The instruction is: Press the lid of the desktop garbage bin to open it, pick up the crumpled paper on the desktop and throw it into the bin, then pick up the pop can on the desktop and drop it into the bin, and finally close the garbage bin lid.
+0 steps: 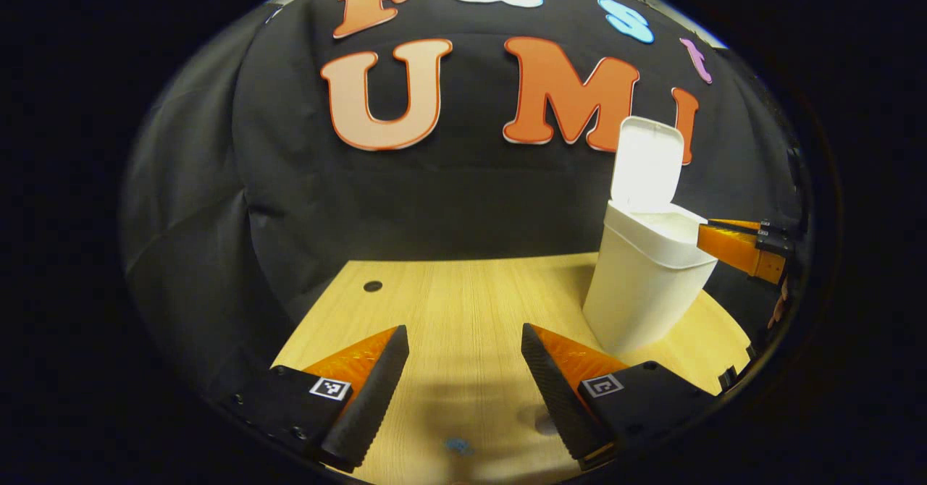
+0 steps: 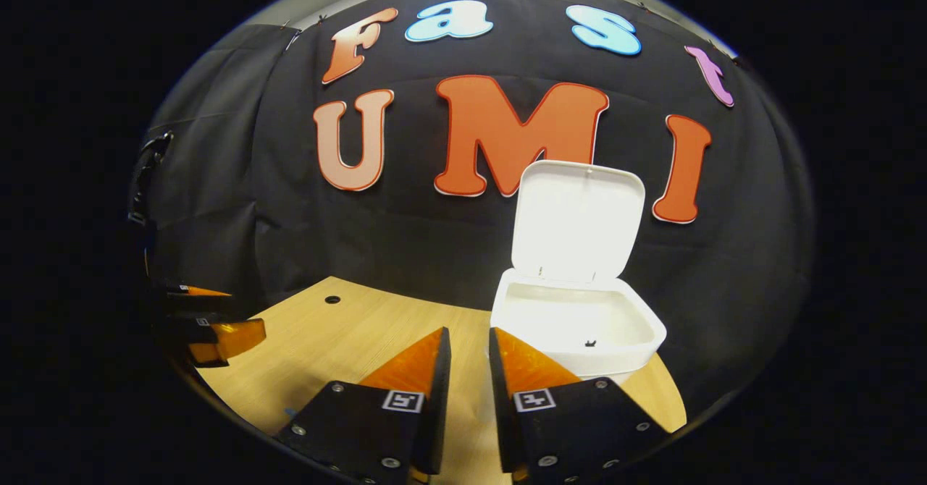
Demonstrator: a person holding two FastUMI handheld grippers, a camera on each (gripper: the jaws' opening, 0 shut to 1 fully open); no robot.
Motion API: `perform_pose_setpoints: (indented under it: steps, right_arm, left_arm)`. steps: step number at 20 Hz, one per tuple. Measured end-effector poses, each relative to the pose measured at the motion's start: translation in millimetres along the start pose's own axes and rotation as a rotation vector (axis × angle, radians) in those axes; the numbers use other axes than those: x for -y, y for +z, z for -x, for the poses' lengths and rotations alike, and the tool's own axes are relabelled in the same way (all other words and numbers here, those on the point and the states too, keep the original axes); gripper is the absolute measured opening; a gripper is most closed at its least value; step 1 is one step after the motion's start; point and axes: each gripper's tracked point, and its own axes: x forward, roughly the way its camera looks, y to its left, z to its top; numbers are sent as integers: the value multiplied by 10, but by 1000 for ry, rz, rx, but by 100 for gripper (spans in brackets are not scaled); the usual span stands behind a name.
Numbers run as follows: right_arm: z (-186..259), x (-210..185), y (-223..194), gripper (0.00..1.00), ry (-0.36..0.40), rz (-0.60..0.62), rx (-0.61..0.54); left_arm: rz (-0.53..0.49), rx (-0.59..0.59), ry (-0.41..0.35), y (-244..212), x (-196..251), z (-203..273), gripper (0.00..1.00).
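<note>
The white desktop bin (image 1: pixel 644 289) stands on the right of the wooden table (image 1: pixel 463 289) with its lid (image 1: pixel 647 163) swung upright. My left gripper (image 1: pixel 464 329) is open low over the table, left of the bin, with nothing between its fingers. In the right gripper view the bin (image 2: pixel 637 347) sits just ahead, its lid (image 2: pixel 576 217) standing up and its white inside showing. My right gripper (image 2: pixel 468 331) has its fingers nearly together with nothing between them, at the bin's front rim. The left gripper view shows the right gripper (image 1: pixel 701 235) touching the bin's rim from the right.
A small round hole (image 1: pixel 372 286) marks the table's far left corner. A faint blue mark (image 1: pixel 458 444) lies on the table between my left fingers. The black cloth wall rises close behind the table. The left gripper (image 2: pixel 232 333) hovers at the table's left edge.
</note>
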Motion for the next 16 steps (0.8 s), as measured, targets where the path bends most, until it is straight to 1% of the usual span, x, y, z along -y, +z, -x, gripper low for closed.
perform_pose_setpoints:
  steps: [1, 3, 4, 5, 6, 7, 12, 13, 15, 16]
  right_arm:
    - [-7, -35, -81, 43, -3, -3, -25]
    - [-1, -132, -218, 57, 13, -18, -66]
    - [12, -187, -299, 61, 26, -26, -84]
    - [21, -237, -363, 69, 36, -29, -103]
    - [38, -277, -442, 72, 43, -29, -120]
    - [55, -312, -510, 77, 48, -24, -136]
    - [198, -475, -876, 83, 74, -13, -216]
    - [230, -507, -943, 84, 82, -15, -234]
    - [287, -566, -1066, 87, 89, -14, -263]
    - [316, -587, -1132, 87, 95, -13, -279]
  left_arm:
    - [-11, -27, -5, -114, -23, -57, 100]
    - [-34, -88, -26, -348, -35, -106, 100]
    - [-40, -124, -44, -494, -8, -140, 100]
    - [-40, -160, -60, -631, 4, -156, 100]
    - [-34, -201, -74, -770, 22, -160, 100]
    - [-23, -245, -88, -919, 31, -157, 100]
    - [52, -438, -118, -1428, 20, -77, 100]
    - [54, -467, -118, -1523, 9, -77, 98]
    - [49, -532, -121, -1681, -10, -53, 100]
    - [45, -559, -121, -1737, -22, -38, 99]
